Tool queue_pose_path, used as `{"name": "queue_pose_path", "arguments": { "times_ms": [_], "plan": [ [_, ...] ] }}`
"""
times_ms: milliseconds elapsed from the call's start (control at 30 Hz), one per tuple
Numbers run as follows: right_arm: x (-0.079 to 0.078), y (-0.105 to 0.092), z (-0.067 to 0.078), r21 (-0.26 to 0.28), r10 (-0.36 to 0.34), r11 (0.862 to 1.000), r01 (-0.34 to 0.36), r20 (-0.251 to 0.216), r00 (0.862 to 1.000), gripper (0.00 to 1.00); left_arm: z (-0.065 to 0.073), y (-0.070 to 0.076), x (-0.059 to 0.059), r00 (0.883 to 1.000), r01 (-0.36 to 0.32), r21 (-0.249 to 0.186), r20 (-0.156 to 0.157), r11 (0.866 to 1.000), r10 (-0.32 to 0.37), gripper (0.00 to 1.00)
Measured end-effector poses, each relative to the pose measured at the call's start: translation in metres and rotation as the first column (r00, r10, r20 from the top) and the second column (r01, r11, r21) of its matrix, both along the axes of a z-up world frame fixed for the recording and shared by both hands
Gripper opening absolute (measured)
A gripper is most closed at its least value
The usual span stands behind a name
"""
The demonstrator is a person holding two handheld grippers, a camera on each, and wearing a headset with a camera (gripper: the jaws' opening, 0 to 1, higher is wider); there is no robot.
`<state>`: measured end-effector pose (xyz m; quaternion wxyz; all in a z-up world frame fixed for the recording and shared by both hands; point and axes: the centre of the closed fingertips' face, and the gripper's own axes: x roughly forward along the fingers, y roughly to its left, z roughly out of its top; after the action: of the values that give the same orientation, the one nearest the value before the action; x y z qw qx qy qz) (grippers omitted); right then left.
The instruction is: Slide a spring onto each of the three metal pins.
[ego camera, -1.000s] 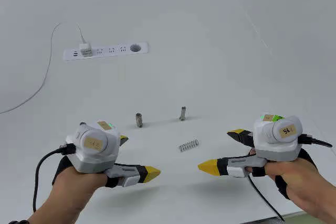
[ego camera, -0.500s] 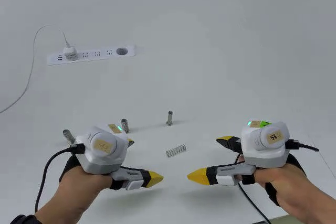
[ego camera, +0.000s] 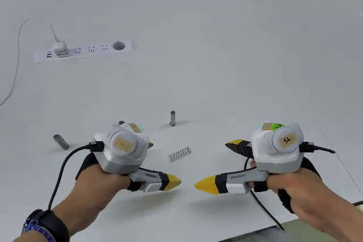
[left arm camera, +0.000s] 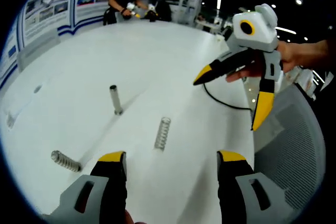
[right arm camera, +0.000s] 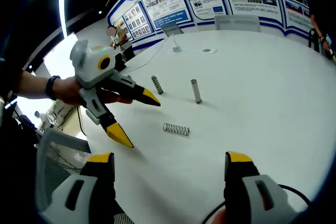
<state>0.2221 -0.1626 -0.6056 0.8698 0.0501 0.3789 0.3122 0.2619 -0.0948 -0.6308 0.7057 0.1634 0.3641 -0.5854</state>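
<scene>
Our two tools, left and right, hang released over the tabletop. We count one loose spring, one bare pin and one sprung pin at left.

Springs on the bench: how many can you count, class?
2: a loose spring lies mid-bench; another sits on the far-left pin. A third may hide behind the left gripper.

Loose spring near bare pin
</scene>
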Motion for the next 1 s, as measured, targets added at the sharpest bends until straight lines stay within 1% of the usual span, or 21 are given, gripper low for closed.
{"name": "queue_pose_path", "arguments": {
  "times_ms": [233, 367, 467, 500, 567, 700, 767, 833, 900, 967, 1000],
  "plan": [
    [-0.004, 0.000, -0.002, 0.017, -0.003, 1.000, 0.003, -0.008, 1.000, 0.87, -0.007, -0.012, 0.000, 1.000, 0.030, 0.011, -0.005, 0.999, -0.030, 0.70],
    [-0.005, -0.001, -0.005, 0.028, -0.006, 1.000, 0.007, -0.013, 1.000, 0.87, -0.009, -0.017, 0.002, 0.999, 0.035, 0.011, -0.006, 0.999, -0.035, 0.67],
    [-0.007, 0.000, -0.006, 0.028, -0.002, 1.000, 0.003, -0.018, 1.000, 0.86, -0.013, -0.020, 0.002, 0.999, 0.038, 0.015, -0.010, 0.999, -0.038, 0.64],
    [-0.007, 0.000, -0.006, 0.028, -0.001, 1.000, 0.001, -0.018, 1.000, 0.86, -0.015, -0.020, 0.003, 0.999, 0.038, 0.023, -0.010, 0.999, -0.038, 0.63],
    [-0.007, 0.000, -0.007, 0.030, -0.003, 1.000, 0.003, -0.021, 1.000, 0.86, -0.018, -0.019, 0.004, 1.000, 0.031, 0.042, -0.001, 0.999, -0.031, 0.59],
    [-0.006, 0.002, -0.008, 0.041, -0.010, 0.999, 0.011, -0.026, 1.000, 0.86, -0.020, -0.019, 0.003, 1.000, 0.023, 0.043, -0.008, 0.999, -0.023, 0.52],
    [-0.006, 0.003, -0.009, 0.042, -0.006, 0.999, 0.007, -0.027, 1.000, 0.86, -0.021, -0.020, 0.003, 1.000, 0.027, 0.047, -0.001, 0.999, -0.027, 0.49],
    [-0.006, 0.004, -0.009, 0.040, -0.004, 0.999, 0.005, -0.029, 1.000, 0.86, -0.021, -0.021, 0.004, 1.000, 0.022, 0.041, -0.002, 0.999, -0.022, 0.46],
    [-0.005, 0.003, -0.010, 0.041, -0.007, 0.999, 0.008, -0.027, 1.000, 0.86, -0.021, -0.023, 0.006, 1.000, 0.016, 0.041, 0.002, 0.999, -0.016, 0.42],
    [-0.004, 0.002, -0.009, 0.042, -0.013, 0.999, 0.014, -0.022, 1.000, 0.85, -0.023, -0.024, 0.007, 1.000, 0.011, 0.046, -0.002, 0.999, -0.011, 0.36],
    [-0.003, 0.001, -0.009, 0.046, -0.018, 0.999, 0.019, -0.020, 1.000, 0.85, -0.024, -0.024, 0.009, 1.000, 0.011, 0.046, 0.007, 0.999, -0.012, 0.34]
  ]
}}
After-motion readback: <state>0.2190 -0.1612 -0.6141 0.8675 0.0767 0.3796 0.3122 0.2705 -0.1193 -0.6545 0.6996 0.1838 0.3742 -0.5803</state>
